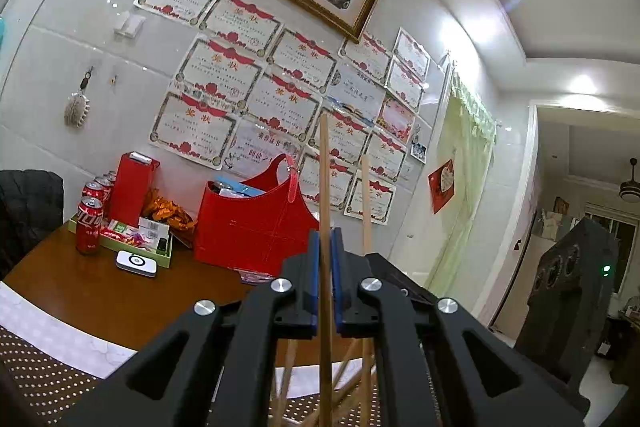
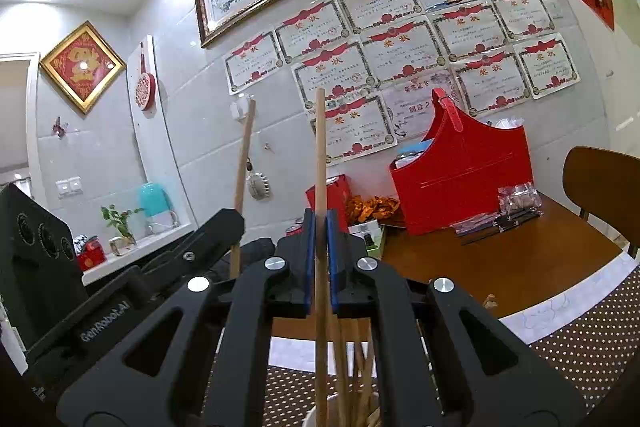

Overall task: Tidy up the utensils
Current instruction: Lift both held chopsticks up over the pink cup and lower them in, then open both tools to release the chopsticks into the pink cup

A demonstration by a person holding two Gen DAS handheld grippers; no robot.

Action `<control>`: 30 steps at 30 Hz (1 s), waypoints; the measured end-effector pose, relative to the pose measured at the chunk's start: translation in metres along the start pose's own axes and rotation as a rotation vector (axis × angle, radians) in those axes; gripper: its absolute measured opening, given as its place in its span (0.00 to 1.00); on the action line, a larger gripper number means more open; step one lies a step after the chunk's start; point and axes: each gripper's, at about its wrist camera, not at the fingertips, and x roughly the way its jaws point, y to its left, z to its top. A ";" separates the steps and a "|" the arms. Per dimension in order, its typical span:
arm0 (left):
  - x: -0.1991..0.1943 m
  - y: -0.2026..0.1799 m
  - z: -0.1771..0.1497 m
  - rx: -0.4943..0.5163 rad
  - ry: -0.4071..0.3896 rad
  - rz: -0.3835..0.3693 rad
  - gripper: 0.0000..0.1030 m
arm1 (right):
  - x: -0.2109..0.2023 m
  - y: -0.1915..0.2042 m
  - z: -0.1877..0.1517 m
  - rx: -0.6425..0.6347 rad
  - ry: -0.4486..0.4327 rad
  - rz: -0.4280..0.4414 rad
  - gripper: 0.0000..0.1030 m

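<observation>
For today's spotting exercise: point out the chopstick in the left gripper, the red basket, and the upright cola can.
chopstick (image 1: 325, 163), left wrist view, bare shaft above the pads.
red basket (image 1: 256, 227), left wrist view, front wall.
cola can (image 1: 89, 227), left wrist view, its red side.

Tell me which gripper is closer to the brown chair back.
Right. The right gripper has the brown chair back off to its right; the left gripper sits farther, on the opposite side.

left hand-held gripper (image 1: 326, 259) clamped, level | right hand-held gripper (image 2: 320, 243) clamped, level
</observation>
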 end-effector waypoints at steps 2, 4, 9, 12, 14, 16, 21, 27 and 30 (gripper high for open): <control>0.005 0.005 -0.010 0.011 0.000 0.010 0.05 | 0.005 -0.005 -0.008 0.000 -0.005 -0.011 0.06; 0.008 0.012 -0.018 0.002 0.002 0.015 0.05 | 0.009 -0.010 -0.016 -0.002 -0.008 -0.021 0.06; 0.015 0.027 -0.033 -0.024 0.004 0.027 0.05 | 0.014 -0.014 -0.029 -0.009 -0.025 -0.043 0.06; 0.017 0.030 -0.041 -0.032 0.007 0.027 0.05 | 0.016 -0.011 -0.033 -0.022 -0.024 -0.042 0.06; 0.019 0.031 -0.048 -0.036 0.011 0.028 0.05 | 0.017 -0.010 -0.038 -0.021 -0.018 -0.043 0.06; 0.018 0.033 -0.053 -0.040 0.009 0.031 0.05 | 0.017 -0.011 -0.042 -0.013 -0.015 -0.043 0.06; 0.014 0.038 -0.060 -0.052 -0.006 0.047 0.05 | 0.018 -0.008 -0.048 -0.022 -0.011 -0.045 0.06; 0.012 0.041 -0.063 -0.039 -0.016 0.068 0.05 | 0.019 -0.006 -0.052 -0.026 -0.009 -0.046 0.06; 0.012 0.040 -0.067 -0.029 -0.013 0.074 0.05 | 0.019 -0.005 -0.054 -0.028 -0.003 -0.046 0.06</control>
